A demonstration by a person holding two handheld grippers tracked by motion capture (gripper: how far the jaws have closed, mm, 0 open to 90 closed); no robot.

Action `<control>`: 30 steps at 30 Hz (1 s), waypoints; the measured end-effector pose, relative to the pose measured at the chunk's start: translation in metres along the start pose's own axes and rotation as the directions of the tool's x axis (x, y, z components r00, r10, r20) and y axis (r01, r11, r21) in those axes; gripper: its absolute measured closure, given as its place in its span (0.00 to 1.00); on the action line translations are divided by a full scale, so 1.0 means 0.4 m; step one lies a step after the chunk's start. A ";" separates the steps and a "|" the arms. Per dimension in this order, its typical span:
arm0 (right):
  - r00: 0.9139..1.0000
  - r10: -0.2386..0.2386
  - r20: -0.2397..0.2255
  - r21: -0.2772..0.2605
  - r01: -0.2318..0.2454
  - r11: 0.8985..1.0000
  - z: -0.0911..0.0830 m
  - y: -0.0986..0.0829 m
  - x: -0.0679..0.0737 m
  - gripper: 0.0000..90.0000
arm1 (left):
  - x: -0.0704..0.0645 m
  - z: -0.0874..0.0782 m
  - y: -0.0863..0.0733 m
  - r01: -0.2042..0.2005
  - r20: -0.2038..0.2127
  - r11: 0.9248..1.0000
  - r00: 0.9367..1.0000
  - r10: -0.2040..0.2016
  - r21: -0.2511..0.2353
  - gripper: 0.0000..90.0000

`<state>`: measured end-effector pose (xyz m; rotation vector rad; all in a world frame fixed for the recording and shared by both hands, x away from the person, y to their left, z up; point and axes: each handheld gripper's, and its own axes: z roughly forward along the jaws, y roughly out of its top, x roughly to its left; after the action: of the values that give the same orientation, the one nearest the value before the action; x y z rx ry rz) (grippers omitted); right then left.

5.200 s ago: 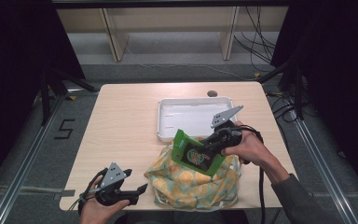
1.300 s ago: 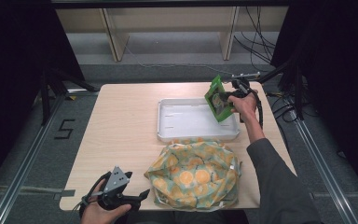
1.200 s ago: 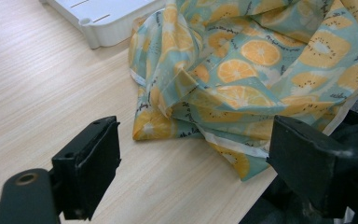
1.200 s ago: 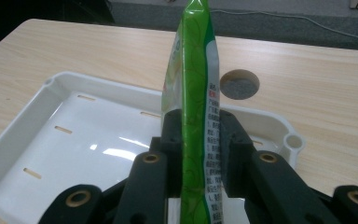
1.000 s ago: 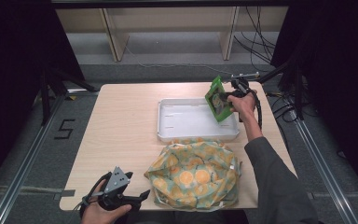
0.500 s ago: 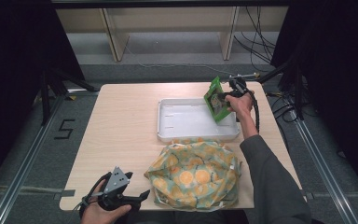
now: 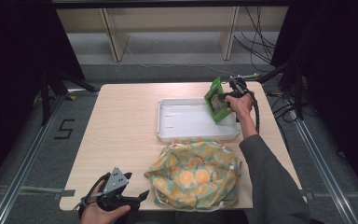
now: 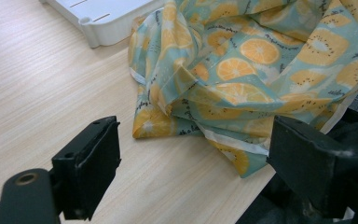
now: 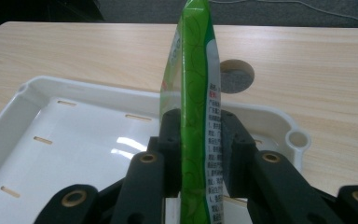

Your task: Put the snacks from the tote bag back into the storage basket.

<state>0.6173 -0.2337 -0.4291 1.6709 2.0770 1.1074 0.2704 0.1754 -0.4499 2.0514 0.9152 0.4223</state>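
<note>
Right gripper (image 9: 199, 154): jaws closed flat on both faces of the green packet (image 9: 195, 93), gripped near its lower part; held over the 3 o'clock end of the white tray (image 7: 168, 122).
Packet position: above the tray's right end, at about 1 o'clock on the table (image 7: 121, 112); contact with the tray floor cannot be told.
Packet axis: long axis near upright, tilted slightly; in the right gripper view it is seen edge-on, upper end pointing to 12 o'clock. In the high view the broad face is turned toward 9 o'clock.
Risk 1: packet judged likely to land on its edge against the tray wall and topple outward at 3 o'clock if released while upright.
Risk 2: slip judged possible, the film being smooth and only a small area clamped.
Left gripper (image 8: 191, 172): jaws wide apart, nothing held; rested at 7 o'clock, just beside the fruit-print bag (image 8: 261, 70).
</note>
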 end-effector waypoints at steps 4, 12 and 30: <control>1.000 -0.015 -0.002 0.008 0.015 1.000 0.001 -0.003 -0.005 0.79 | 0.000 0.000 0.000 -0.001 0.001 1.000 1.000 0.001 0.000 0.18; 0.999 -0.028 0.020 0.025 0.028 0.999 -0.003 -0.009 -0.028 0.76 | 0.001 0.000 0.001 -0.013 0.004 1.000 1.000 0.013 0.001 0.18; 0.999 -0.002 0.045 0.019 0.001 1.000 0.003 -0.023 -0.050 0.74 | 0.000 -0.001 0.002 -0.010 0.004 1.000 1.000 0.010 -0.005 0.18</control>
<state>0.6175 -0.2519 -0.4414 1.6868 2.0673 1.0427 0.2705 0.1752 -0.4490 2.0522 0.9009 0.4253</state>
